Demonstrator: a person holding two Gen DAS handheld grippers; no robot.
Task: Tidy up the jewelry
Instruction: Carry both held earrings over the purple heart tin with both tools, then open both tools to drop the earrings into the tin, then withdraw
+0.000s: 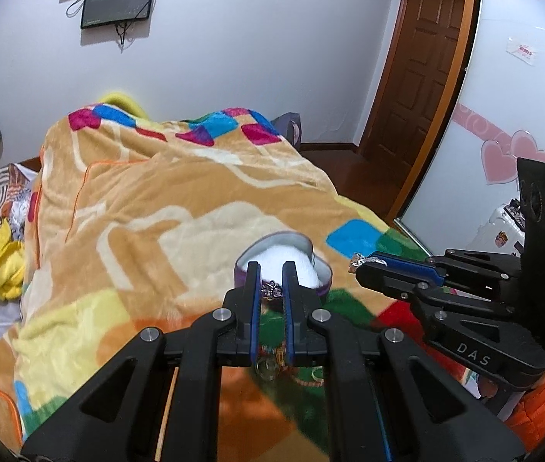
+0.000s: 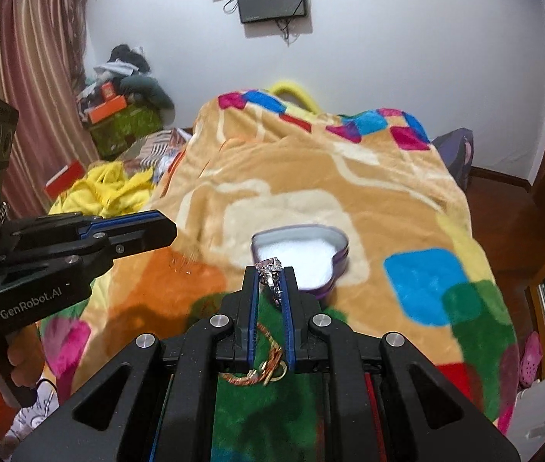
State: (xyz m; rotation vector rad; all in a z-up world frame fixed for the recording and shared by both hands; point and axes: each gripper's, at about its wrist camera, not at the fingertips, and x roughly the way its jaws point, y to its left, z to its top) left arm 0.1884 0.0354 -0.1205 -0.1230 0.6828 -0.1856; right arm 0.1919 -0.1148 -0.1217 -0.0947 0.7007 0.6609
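Observation:
A purple heart-shaped box (image 1: 295,235) with white padding lies open on the blanket. My left gripper (image 1: 271,269) hovers just in front of it, shut on a small silver jewelry piece (image 1: 271,291). To its right, my right gripper (image 1: 357,266) is shut on a silver ring (image 1: 355,258). In the right wrist view the right gripper (image 2: 270,271) pinches that stone-set ring (image 2: 269,269) near the box (image 2: 343,256), and the left gripper (image 2: 170,231) reaches in from the left. Gold chains (image 2: 266,369) and a gold ring lie on the blanket under the fingers.
A plush orange blanket (image 1: 149,200) with coloured squares covers the bed. Yellow cloth (image 2: 99,188) and piled boxes lie at the left by a striped curtain. A wooden door (image 1: 422,61) and a wardrobe with pink hearts stand at the right. A person's hand (image 2: 22,365) holds the left gripper's handle.

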